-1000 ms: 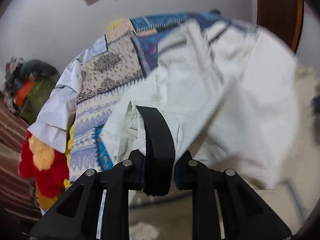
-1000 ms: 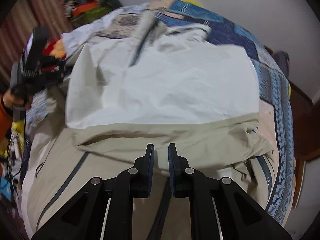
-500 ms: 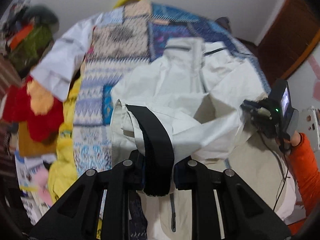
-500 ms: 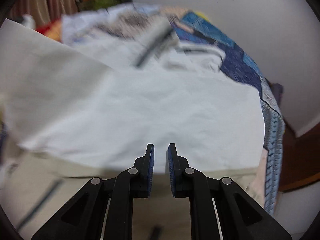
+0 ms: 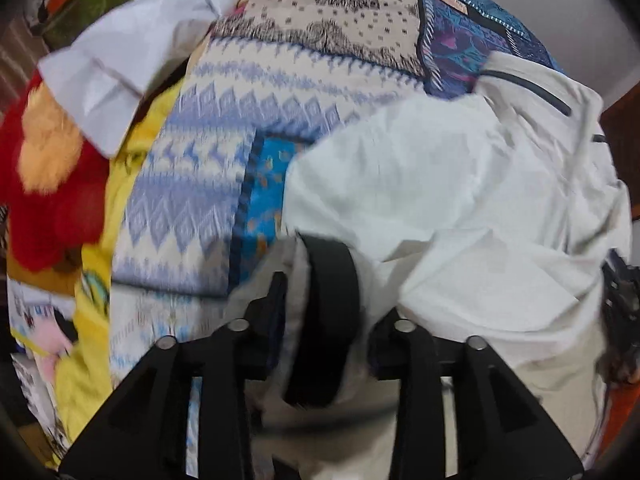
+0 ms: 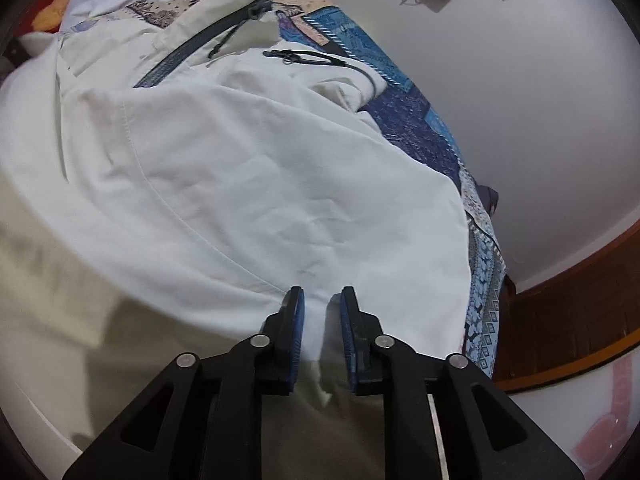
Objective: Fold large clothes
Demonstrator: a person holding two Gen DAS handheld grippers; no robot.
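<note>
A large off-white jacket (image 6: 240, 184) with dark zippers lies spread on a patterned bed; it also shows in the left wrist view (image 5: 460, 184). My left gripper (image 5: 324, 312) is shut on the jacket's edge, where a black band (image 5: 328, 300) and pale fabric are bunched between the fingers. My right gripper (image 6: 322, 312) is shut on a fold of the jacket's white fabric, low over the garment near its right side.
A patchwork blue and beige bedspread (image 5: 224, 152) covers the bed. A white shirt (image 5: 120, 48), a red and orange plush (image 5: 48, 176) and yellow cloth (image 5: 96, 280) lie at the left. A white wall (image 6: 520, 100) and brown wooden trim (image 6: 572, 312) stand at the right.
My left gripper has dropped closer to the bed, still holding the jacket edge. My right gripper has swung right and lower, and the lifted white panel now lies flatter over the jacket.
</note>
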